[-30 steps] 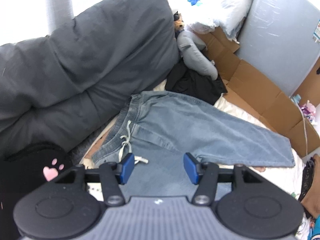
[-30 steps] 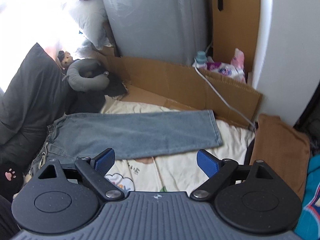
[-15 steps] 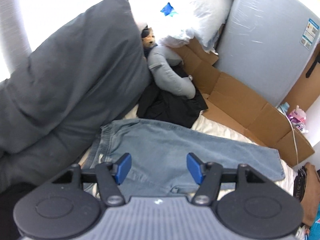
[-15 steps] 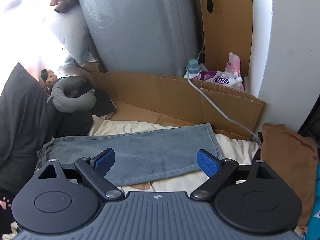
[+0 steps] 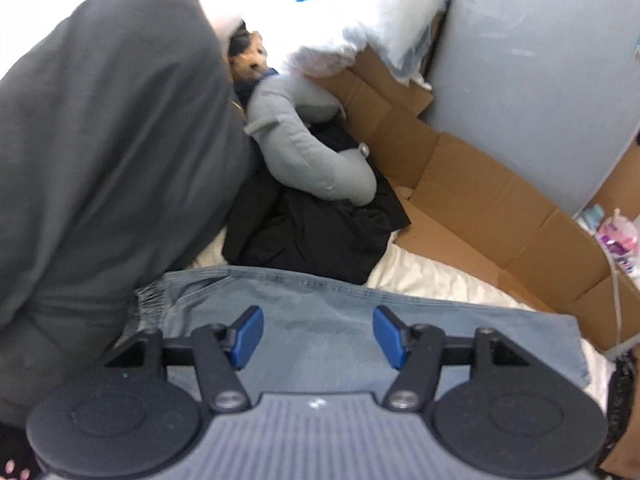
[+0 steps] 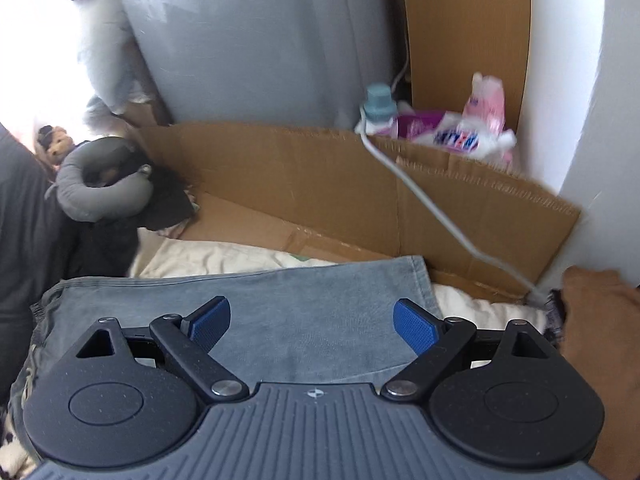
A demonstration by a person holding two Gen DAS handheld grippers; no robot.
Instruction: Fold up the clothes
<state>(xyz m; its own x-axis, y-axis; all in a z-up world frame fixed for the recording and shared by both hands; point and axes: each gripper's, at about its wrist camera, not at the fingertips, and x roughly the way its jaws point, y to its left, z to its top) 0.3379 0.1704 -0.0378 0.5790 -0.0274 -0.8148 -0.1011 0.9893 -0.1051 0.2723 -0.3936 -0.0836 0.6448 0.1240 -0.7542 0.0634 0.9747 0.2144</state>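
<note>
Jeans (image 5: 360, 312) lie flat on the cream bed sheet (image 5: 432, 276), waistband by the dark gray pillow (image 5: 104, 140), leg end toward the cardboard (image 6: 320, 184). Left tongs (image 5: 318, 336) apart above the waist area, nothing between the pads. Right tongs (image 6: 312, 324) spread wide over the leg, also empty. Black garment (image 5: 312, 236) and gray neck pillow (image 5: 312, 152) sit just beyond the waistband.

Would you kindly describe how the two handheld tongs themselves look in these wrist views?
Both look alike. The left tongs and right tongs have blue textured pads on black linkage arms with silver pivot screws, two round black discs and a ribbed grey housing bearing a small white mark. No cables, hands or sleeves show.
</note>
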